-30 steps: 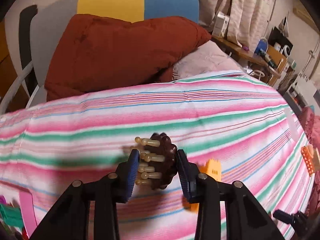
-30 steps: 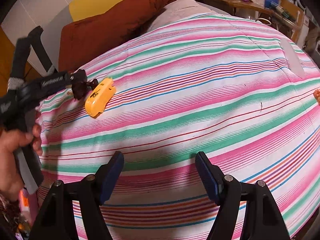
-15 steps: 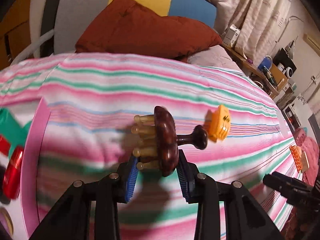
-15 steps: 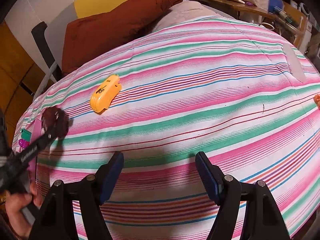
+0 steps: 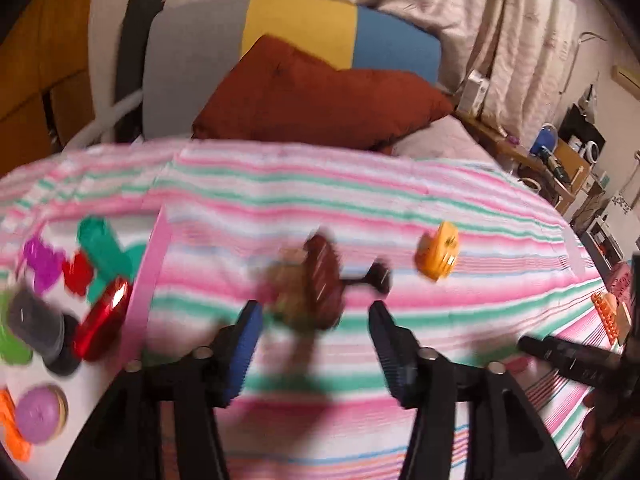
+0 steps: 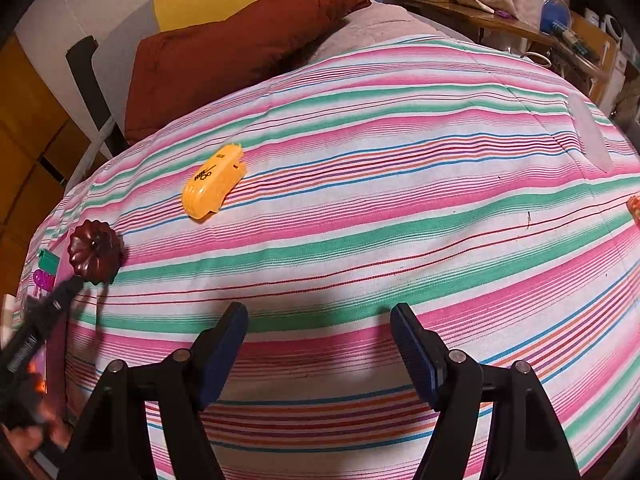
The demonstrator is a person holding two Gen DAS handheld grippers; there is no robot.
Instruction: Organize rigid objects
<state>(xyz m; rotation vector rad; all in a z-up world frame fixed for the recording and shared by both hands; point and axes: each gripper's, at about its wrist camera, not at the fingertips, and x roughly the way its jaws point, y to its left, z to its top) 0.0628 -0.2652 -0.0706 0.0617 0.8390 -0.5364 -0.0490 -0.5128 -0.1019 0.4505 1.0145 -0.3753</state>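
Presently, left gripper (image 5: 314,340) jaws have just been opening, wooden massager (image 5: 320,284) blurred between them, unpressed; right gripper (image 6: 320,344) jaws open, empty.

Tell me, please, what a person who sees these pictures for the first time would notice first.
The striped blanket fills both views. On it, a dark brown massager sits blurred between the open jaws of the left hand-held gripper, beside a pink tray of bright toys. A yellow clip lies alone further up, and a rust-red pillow rests at the head.
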